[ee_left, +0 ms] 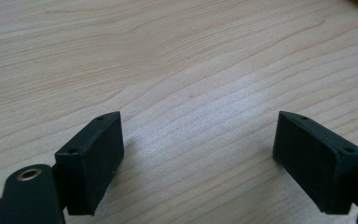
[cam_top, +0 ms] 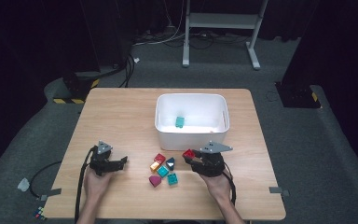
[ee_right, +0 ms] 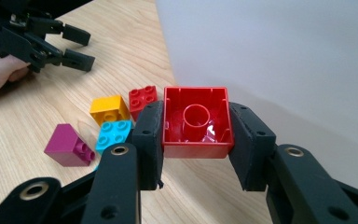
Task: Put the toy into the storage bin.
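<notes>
Your right gripper (ee_right: 196, 140) is pinching a red block (ee_right: 196, 122) by two opposite sides, hollow underside facing the camera, held above the surface (cam_top: 121, 121) just in front of the white bin (cam_top: 192, 135). Your left gripper (ee_left: 198, 154) has its jaws spread wide with bare wood between them, resting low at the left. Inside the bin lies one teal block (cam_top: 180, 122). Beside the held block, loose pieces sit clustered: a small red one (ee_right: 143, 100), a yellow (ee_right: 108, 109), a light blue (ee_right: 114, 134), a magenta (ee_right: 69, 145)
</notes>
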### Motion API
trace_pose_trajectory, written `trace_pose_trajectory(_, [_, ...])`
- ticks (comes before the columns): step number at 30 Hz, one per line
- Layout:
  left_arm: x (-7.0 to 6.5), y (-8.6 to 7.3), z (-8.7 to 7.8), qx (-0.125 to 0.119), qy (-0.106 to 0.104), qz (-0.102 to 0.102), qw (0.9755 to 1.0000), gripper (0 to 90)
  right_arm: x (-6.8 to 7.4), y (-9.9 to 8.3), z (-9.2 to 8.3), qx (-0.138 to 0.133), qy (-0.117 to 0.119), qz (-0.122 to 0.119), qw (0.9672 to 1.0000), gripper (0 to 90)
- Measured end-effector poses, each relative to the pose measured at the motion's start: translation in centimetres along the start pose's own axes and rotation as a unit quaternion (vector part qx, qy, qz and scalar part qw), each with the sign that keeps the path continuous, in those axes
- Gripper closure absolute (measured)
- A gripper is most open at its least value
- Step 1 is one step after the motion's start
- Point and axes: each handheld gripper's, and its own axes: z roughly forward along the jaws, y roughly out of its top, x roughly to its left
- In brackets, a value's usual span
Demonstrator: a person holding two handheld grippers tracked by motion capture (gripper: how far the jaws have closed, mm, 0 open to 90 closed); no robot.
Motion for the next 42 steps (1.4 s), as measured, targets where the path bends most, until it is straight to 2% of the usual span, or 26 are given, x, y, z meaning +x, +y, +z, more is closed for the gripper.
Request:
trace_pose_trajectory(5, [0.0, 0.0, 0.0, 0.0, -0.001, 0.001, 1.0, 16.6, 0.1, 0.7, -0.4, 0.001, 0.004, -0.003, 1.0, 59.1])
trace_pose_trajectory(8, [0.0, 0.0, 0.0, 0.0, -0.001, 0.0, 1.0, 16.7, -0.2, 1.0, -0.5, 0.003, 0.007, 0.005, 1.0, 59.0])
trace_pose_trajectory(12, [0.0, 0.0, 0.0, -0.001, -0.001, 0.0, 1.0, 16.8, -0.2, 1.7, -1.0, 0.004, 0.006, 0.0, 1.0, 59.1])
trace_pose_trajectory(20, [0.0, 0.0, 0.0, -0.001, 0.0, 0.0, 1.0, 17.0, -0.3, 3.1, -2.2, -0.011, 0.005, -0.008, 0.9999, 59.1])
trace_pose_trajectory(27, [0.0, 0.0, 0.0, -0.001, 0.0, 0.0, 1.0, 17.4, -0.8, 3.8, -3.2, -0.02, 0.007, -0.003, 0.9998, 59.1])
trace_pose_trajectory(31, [0.1, 0.0, -0.1, -0.001, 0.001, -0.001, 1.0, 17.9, -0.9, 4.8, -3.9, -0.025, 0.005, -0.008, 0.9996, 59.1])
trace_pose_trajectory(36, [0.1, 0.0, -0.1, -0.002, 0.001, -0.001, 1.0, 18.2, -1.5, 6.4, -4.8, -0.04, 0.006, 0.002, 0.9992, 59.1])
trace_pose_trajectory(42, [0.1, 0.0, -0.1, -0.001, 0.001, -0.001, 1.0, 18.1, -2.7, 8.0, -5.1, -0.041, -0.001, 0.01, 0.9991, 59.1])
